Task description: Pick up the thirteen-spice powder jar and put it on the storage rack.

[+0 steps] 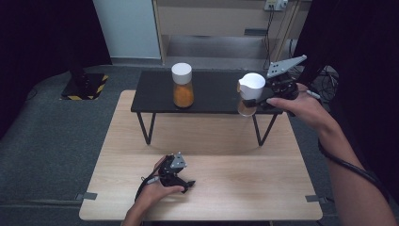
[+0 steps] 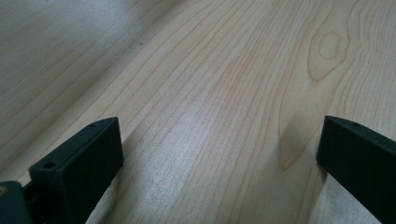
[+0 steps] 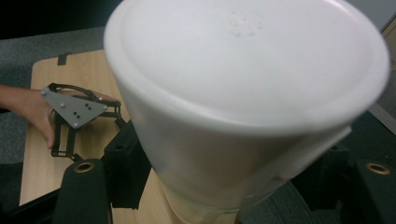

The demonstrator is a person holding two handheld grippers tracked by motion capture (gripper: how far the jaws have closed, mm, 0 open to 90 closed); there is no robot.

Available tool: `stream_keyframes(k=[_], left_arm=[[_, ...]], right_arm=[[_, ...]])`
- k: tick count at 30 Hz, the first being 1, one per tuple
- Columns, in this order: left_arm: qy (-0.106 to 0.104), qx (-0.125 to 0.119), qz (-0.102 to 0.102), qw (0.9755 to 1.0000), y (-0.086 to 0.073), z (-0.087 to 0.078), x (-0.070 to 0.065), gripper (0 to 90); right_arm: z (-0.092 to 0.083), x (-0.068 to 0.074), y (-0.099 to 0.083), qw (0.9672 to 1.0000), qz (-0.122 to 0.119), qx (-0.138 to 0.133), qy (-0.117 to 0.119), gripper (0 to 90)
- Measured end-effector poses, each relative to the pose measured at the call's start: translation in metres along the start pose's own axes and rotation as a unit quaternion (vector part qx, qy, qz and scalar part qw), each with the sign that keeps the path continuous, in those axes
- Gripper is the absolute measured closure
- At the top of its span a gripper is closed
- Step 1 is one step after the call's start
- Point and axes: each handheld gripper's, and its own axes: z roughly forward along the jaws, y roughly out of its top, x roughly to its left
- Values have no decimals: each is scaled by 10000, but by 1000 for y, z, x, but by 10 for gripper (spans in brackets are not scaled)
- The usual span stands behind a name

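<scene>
Right gripper (image 1: 256, 100) is mine to watch: its jaws are clamped on a white-lidded jar (image 1: 249, 93), tilted, held in the air at the right end of the black shelf (image 1: 155, 96); through the right gripper view the white lid (image 3: 243, 60) looms close, with the jaws pressing the sides below it. My left gripper (image 1: 188, 184) rests on the wooden table (image 1: 235, 188), jaws spread with nothing between them. I judge this the carrying step; the jar is clear of the shelf, while 1 other jar (image 1: 182, 85) with orange contents stands on it. Next I would need a steady lowering to a set-down spot, keeping the jar upright. No label is readable; a faint embossed mark on the lid is too blurred.
</scene>
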Motion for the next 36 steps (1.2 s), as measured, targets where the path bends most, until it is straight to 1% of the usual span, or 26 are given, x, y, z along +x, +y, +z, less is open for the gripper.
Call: stream_keyframes(k=[5, 19, 27, 36], left_arm=[[0, -2, 9, 10000, 0, 0, 0, 0], [-5, 1, 2, 10000, 0, 0, 0, 0], [-8, 3, 7, 10000, 0, 0, 0, 0], [-10, 4, 11, 10000, 0, 0, 1, 0]], right_arm=[[5, -7, 1, 10000, 58, -15, -15, 313], [22, -21, 8, 9999, 136, 75, -23, 313], [30, -29, 6, 9997, 238, 106, -36, 313], [35, -33, 4, 9993, 346, 78, -71, 313]])
